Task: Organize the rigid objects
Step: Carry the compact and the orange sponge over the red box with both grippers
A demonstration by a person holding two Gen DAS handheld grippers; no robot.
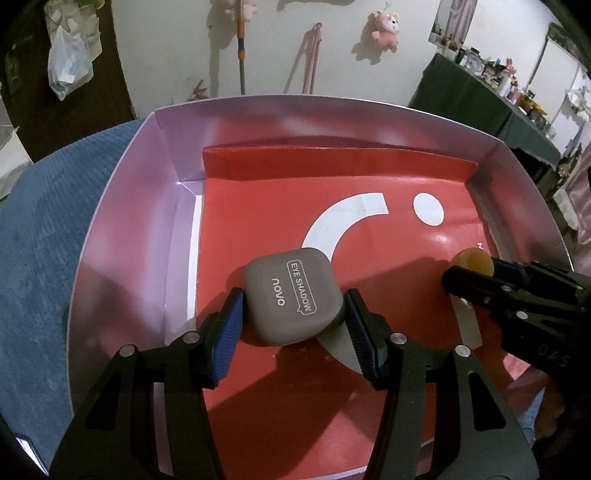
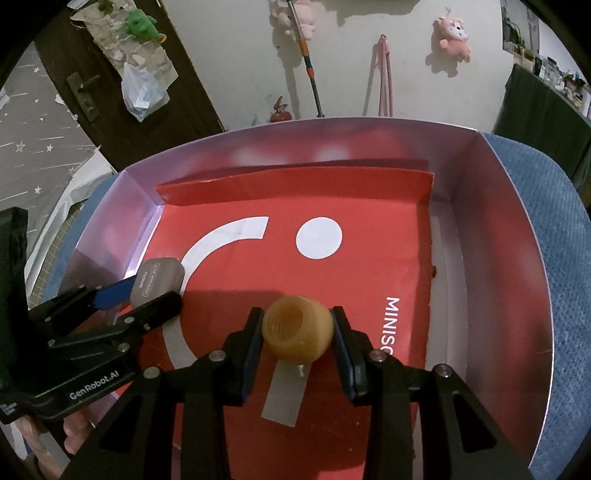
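Observation:
A grey-brown eye shadow case point(image 1: 291, 297) sits between the pads of my left gripper point(image 1: 295, 314), which is shut on it, low over the red floor of the box point(image 1: 258, 177). The case also shows in the right wrist view point(image 2: 157, 282). My right gripper point(image 2: 298, 332) is shut on a round amber knob point(image 2: 297, 330) with a threaded hole, just above the box floor. The knob point(image 1: 474, 260) and right gripper appear at the right in the left wrist view.
The box has pale shiny walls point(image 2: 517, 258) and a red Miniso paper liner point(image 2: 351, 206). It rests on a blue textured cloth point(image 1: 48, 229). A dark door point(image 2: 110, 92) and a white wall with hanging plush toys point(image 2: 452, 35) stand behind.

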